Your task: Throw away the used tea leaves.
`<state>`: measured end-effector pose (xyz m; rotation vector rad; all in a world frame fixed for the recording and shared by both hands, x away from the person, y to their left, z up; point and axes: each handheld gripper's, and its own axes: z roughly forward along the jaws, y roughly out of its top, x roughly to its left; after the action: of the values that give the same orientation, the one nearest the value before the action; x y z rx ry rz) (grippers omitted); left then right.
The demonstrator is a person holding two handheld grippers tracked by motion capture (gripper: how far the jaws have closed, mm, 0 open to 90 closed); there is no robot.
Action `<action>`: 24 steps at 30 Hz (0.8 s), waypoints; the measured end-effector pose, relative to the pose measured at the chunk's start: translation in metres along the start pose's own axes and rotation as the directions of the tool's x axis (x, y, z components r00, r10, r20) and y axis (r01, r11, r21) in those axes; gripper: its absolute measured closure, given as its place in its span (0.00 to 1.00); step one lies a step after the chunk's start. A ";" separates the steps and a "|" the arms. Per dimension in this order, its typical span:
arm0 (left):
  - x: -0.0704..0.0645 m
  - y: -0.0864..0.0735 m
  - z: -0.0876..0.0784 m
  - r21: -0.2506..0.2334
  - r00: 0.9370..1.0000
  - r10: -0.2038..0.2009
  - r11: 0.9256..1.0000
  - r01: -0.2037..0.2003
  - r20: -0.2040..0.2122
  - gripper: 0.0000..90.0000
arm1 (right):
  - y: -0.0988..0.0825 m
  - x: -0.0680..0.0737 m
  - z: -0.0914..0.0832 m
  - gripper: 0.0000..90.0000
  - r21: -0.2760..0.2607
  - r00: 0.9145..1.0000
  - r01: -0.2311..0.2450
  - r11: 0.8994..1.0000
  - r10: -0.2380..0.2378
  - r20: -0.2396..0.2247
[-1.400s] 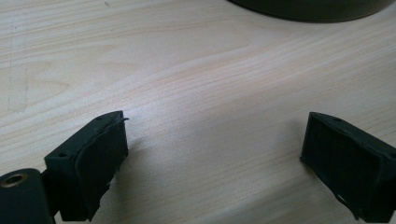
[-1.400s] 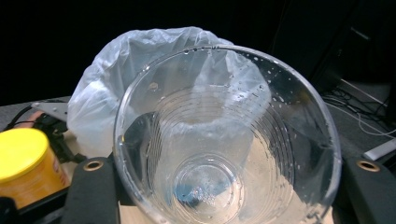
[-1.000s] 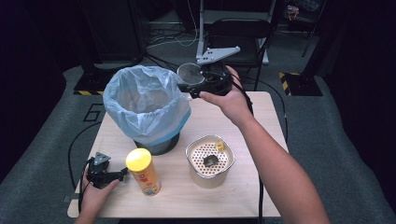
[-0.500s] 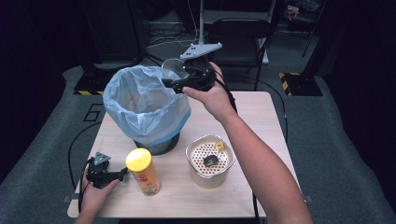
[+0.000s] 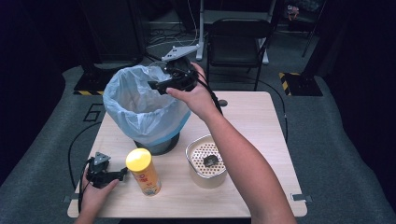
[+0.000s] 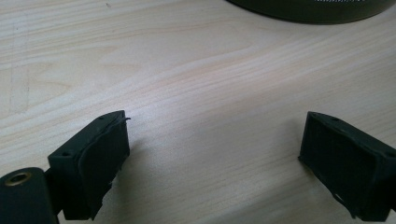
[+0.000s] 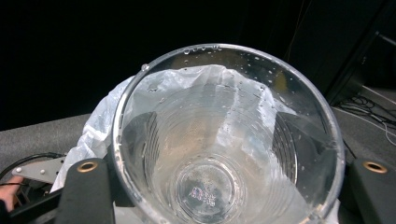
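Where the high view looks down on the surface [image 5: 261, 121], the right gripper [image 5: 161, 84] holds a clear plastic cup over the rim of the lined bin [image 5: 140, 107], its mouth turned toward the bag's opening; the left gripper [image 5: 109, 176] rests far off. In the left gripper view the jaws stand apart, empty. In the right gripper view the jaws (just easing wider) flank the cup [image 7: 224, 140], bag beyond.

Cup base: the clear plastic cup [image 7: 224, 144] is showing small embossed marks on its bottom, too small to read.
Floor: a large pale mark resembling "6" [image 5: 95, 112] is showing on the grey carpet left of the table.
Yellow-lidded can [image 5: 144, 171]: its label print is staying unreadable.
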<state>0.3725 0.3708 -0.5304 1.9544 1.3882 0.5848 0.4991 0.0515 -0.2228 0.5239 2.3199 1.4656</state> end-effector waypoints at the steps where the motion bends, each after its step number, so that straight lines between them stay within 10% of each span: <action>1: 0.000 0.000 0.000 0.002 1.000 -0.005 1.000 0.005 0.005 0.10 | 0.000 0.001 0.002 0.34 0.000 1.000 -0.001 1.000 0.001 0.000; 16: 0.001 0.001 0.000 -0.002 1.000 0.008 1.000 -0.009 -0.003 0.11 | -0.007 0.002 0.034 0.30 0.044 0.999 -0.042 0.998 0.042 0.002; 24: 0.001 0.001 0.000 -0.001 1.000 0.010 1.000 -0.010 -0.002 0.11 | -0.011 0.008 0.043 0.07 0.063 0.999 -0.051 0.997 0.050 0.020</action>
<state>0.3737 0.3717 -0.5301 1.9618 1.3799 0.5922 0.5112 0.0850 -0.2506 0.6154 2.3612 1.4072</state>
